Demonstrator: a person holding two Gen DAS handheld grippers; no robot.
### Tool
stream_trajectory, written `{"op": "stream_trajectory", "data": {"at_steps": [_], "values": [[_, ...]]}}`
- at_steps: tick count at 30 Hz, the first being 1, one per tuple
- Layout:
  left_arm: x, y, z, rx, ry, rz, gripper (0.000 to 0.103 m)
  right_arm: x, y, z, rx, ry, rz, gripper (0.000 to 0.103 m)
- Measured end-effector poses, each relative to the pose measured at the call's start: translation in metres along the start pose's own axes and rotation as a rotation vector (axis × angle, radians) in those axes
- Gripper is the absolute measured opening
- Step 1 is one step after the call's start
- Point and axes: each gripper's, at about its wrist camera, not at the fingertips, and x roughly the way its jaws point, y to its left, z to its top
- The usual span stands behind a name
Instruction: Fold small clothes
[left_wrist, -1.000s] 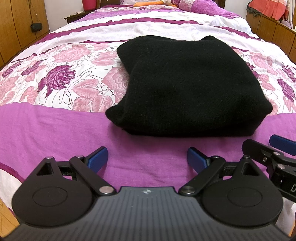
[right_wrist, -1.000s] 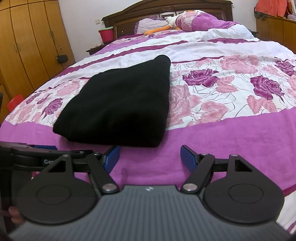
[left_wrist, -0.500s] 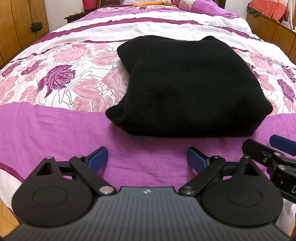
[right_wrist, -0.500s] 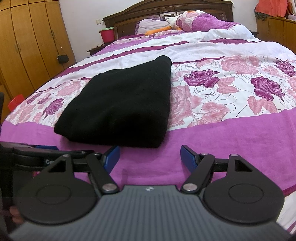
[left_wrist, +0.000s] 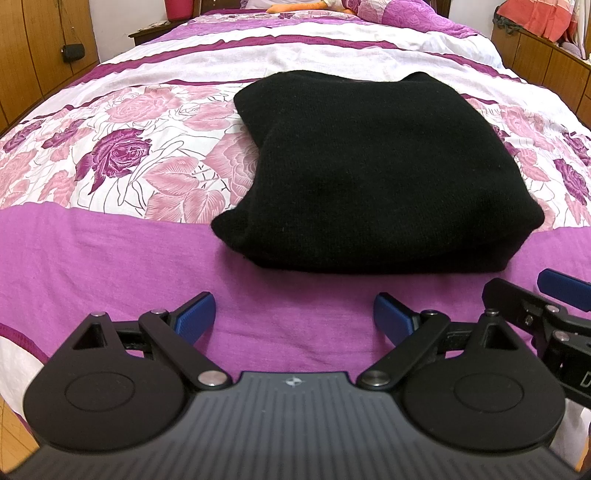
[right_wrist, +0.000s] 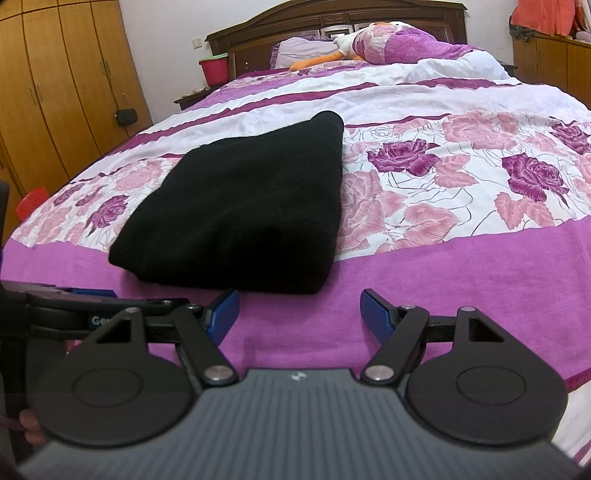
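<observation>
my left gripper (left_wrist: 293, 314) and right gripper (right_wrist: 299, 312) both gape wide, holding nothing, low over the near purple band of the bedspread (left_wrist: 110, 266). the folded black garment (left_wrist: 376, 177) lies just beyond them.

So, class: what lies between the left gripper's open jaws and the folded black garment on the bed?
Only a bare strip of purple bedspread separates the left gripper from the black garment; nothing rests there. The left wrist view shows it.

Nothing has changed since the earlier pictures.
</observation>
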Motion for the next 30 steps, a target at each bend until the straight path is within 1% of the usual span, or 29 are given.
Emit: {"op": "stream_trajectory", "data": {"at_steps": [30], "values": [[-0.0006,0.0006,0.0003,-0.002,-0.003,-0.004,0.095,-0.0055,0.0005,0.0034,0.0,-0.012,-0.003,0.074]]}}
